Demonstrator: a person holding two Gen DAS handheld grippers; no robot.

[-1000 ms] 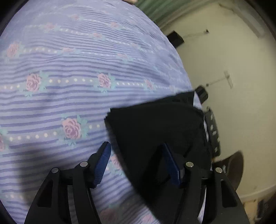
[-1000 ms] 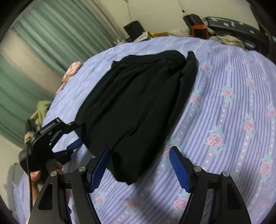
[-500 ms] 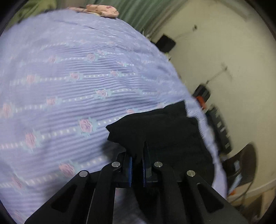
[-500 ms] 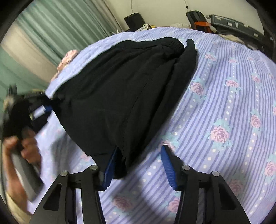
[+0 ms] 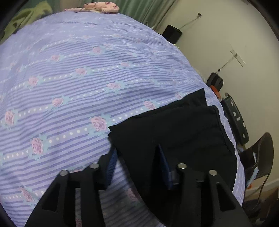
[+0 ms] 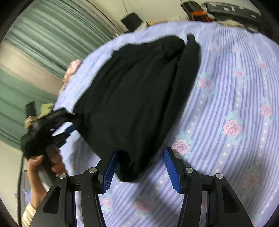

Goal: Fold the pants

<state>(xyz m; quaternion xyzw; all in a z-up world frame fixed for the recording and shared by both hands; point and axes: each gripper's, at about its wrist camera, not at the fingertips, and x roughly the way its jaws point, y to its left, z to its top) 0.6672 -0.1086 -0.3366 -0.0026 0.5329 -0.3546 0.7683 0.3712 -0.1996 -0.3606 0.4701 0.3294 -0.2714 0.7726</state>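
Black pants point(image 6: 136, 97) lie spread on a lilac rose-striped bedsheet point(image 6: 235, 108), waistband at the far end. My right gripper point(image 6: 141, 172) hovers over the near corner of the pants. Its jaws are opening, the corner lies between the blue pads point(image 6: 109, 172), and they do not pinch it. In the left wrist view the pants point(image 5: 174, 132) fill the lower right. My left gripper point(image 5: 137, 164) straddles their edge. Its jaws are opening with cloth between them, and the right pad point(image 5: 163, 165) is half hidden by fabric. A hand point(image 6: 43, 164) holds the left gripper point(image 6: 64, 122) at the pants' left edge.
A pink floral cloth point(image 5: 101, 7) and a green cloth point(image 5: 26, 17) lie at the bed's far edge, with green curtains point(image 6: 52, 35) behind. A black speaker point(image 5: 171, 33), a black case point(image 5: 235, 118) and a chair point(image 5: 259, 157) stand beside the bed by the wall.
The left jaws were open, pinched shut on the pants' edge, and have spread again. The right gripper moved onto the near corner and narrowed. The pants' left edge was tugged outward.
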